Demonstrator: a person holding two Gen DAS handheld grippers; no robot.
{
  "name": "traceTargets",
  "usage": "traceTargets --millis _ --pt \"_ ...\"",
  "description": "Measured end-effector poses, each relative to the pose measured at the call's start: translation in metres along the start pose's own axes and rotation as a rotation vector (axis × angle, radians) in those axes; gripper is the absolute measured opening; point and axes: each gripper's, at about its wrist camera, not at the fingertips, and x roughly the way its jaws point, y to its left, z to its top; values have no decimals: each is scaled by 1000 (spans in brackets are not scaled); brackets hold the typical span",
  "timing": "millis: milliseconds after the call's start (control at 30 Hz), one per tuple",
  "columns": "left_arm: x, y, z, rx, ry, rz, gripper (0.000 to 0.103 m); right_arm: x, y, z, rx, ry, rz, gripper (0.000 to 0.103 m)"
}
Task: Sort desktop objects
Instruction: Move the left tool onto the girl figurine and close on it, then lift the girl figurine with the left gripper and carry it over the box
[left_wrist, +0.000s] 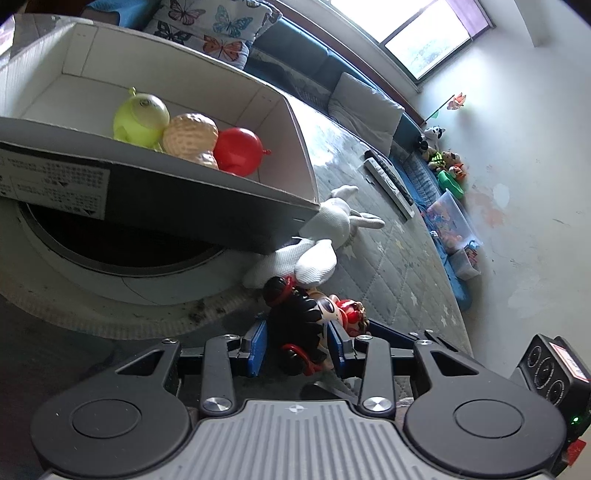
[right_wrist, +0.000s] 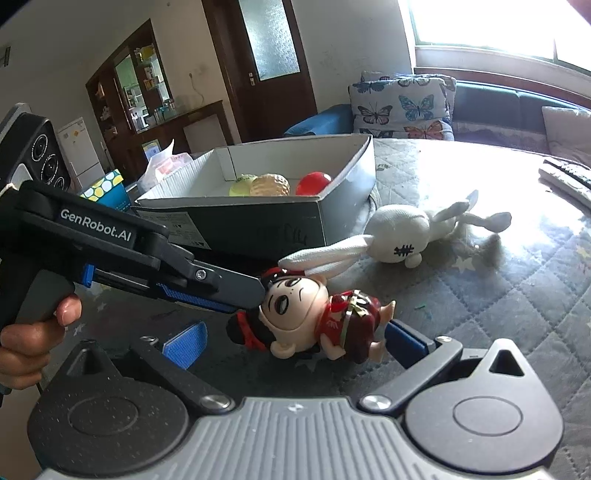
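Red-robed doll (right_wrist: 325, 321) | clamped in left claw (left_wrist: 297, 341) | between spread right claw (right_wrist: 291, 341)

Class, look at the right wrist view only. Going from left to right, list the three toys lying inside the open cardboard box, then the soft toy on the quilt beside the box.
yellow-green toy → tan textured ball → red ball → white plush rabbit

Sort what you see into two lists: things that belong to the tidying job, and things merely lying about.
Job: doll figure, white plush rabbit, cardboard box, three toys inside it.
Lying about: remote control, butterfly cushion, plastic tub.
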Motion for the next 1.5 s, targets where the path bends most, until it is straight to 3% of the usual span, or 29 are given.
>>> traceTargets --millis 867,1200,1500 --pt "10 6 -5 -33 35 -58 44 12 12 1 -34 -4 -83 99" --pt "-34 -6 0 5 -71 -86 44 -11 37 23 -126 -85 -87 99" --pt "-82 6 45 21 -215 -33 44 11 68 87 -204 -155 -23 99"
